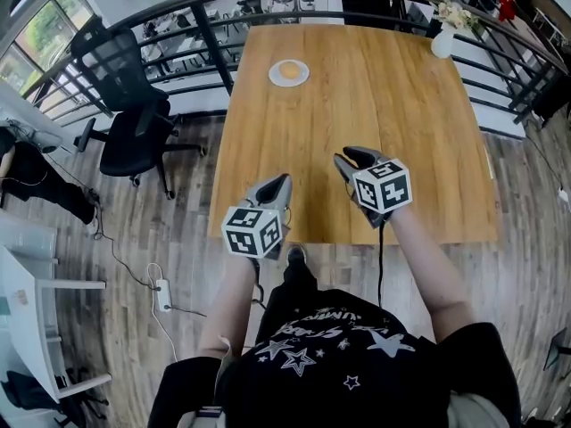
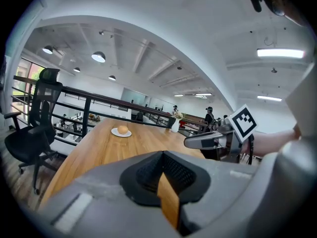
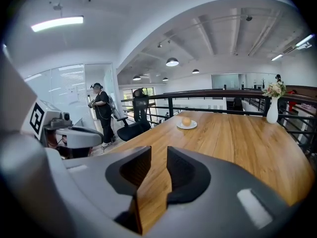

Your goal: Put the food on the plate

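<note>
A round orange-brown piece of food (image 1: pixel 290 70) lies on a small white plate (image 1: pixel 274 75) at the far left of the wooden table (image 1: pixel 419 132). Both grippers hover over the table's near edge, far from the plate. My left gripper (image 1: pixel 282 183) is shut, its pads meeting at the tip with nothing held. My right gripper (image 1: pixel 352 157) stands open by a narrow gap, with only bare table showing between its pads. The left gripper view shows the food (image 2: pixel 122 129) far ahead; the right gripper view shows the food (image 3: pixel 186 121) on the plate (image 3: pixel 193 126).
A white vase with flowers (image 1: pixel 443 41) stands at the table's far right corner. A black railing (image 1: pixel 205 25) runs behind and left of the table, and a black office chair (image 1: pixel 134 123) stands on the floor at the left. A person (image 3: pixel 101 110) stands beyond it.
</note>
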The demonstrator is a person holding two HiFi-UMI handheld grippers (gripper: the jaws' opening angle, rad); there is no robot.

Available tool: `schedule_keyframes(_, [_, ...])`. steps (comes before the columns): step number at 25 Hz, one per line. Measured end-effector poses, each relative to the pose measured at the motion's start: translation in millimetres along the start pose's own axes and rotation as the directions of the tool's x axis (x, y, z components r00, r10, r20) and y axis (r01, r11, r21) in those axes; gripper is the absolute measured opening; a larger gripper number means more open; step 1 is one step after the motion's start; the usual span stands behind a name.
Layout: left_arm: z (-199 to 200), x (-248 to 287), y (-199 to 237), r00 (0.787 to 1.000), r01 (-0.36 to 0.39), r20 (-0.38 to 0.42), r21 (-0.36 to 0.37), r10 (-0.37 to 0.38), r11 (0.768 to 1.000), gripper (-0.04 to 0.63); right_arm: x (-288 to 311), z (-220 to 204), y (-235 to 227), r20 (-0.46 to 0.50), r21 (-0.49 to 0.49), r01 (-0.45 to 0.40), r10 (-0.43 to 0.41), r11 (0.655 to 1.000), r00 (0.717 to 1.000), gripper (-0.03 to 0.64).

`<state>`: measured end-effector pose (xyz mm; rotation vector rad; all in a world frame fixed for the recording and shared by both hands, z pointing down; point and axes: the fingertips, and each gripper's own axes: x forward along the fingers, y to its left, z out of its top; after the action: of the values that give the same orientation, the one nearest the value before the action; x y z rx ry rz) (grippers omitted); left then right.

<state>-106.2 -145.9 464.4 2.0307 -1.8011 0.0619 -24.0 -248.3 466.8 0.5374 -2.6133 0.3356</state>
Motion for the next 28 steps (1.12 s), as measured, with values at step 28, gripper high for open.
schedule_keyframes(28, [-53, -83, -95, 1.000, -0.019, 0.000, -0.009, 0.019, 1.000, 0.002, -152, -75, 10, 0.138, 0.189, 0.080, -0.107, 0.979, 0.985, 0.002])
